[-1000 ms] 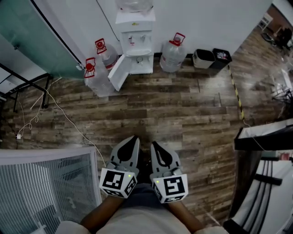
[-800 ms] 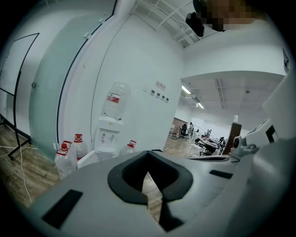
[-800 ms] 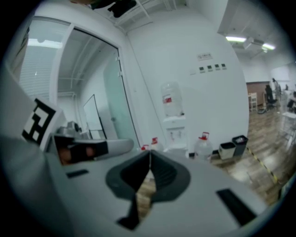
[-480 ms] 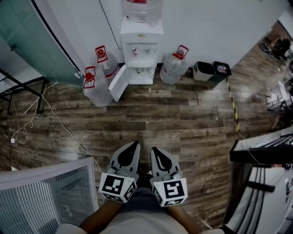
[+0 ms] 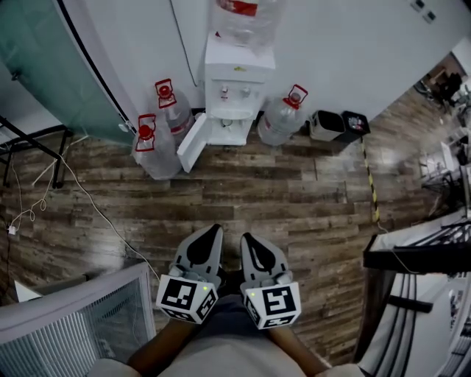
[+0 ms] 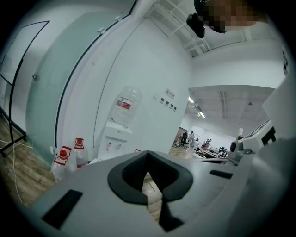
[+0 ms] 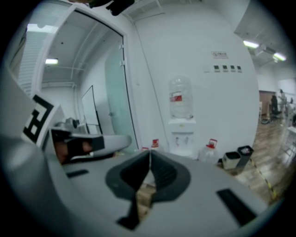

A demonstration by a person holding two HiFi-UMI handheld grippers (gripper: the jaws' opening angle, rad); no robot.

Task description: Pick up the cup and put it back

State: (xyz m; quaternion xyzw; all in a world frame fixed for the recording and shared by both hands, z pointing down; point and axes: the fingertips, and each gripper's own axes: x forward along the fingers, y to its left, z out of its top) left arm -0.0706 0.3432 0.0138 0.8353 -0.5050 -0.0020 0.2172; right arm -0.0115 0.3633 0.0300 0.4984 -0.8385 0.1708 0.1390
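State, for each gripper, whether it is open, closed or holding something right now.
Left gripper: closed, holding nothing.
Right gripper: closed, holding nothing.

We are nearer the water dispenser (image 5: 237, 88) now: it sits lower in the head view, and the bottle (image 5: 246, 18) on top of it, cut off a second ago, shows its red label. The white mesh panel (image 5: 81, 324) at lower left slides down toward the corner, and the dark table edge (image 5: 416, 258) at right drops lower
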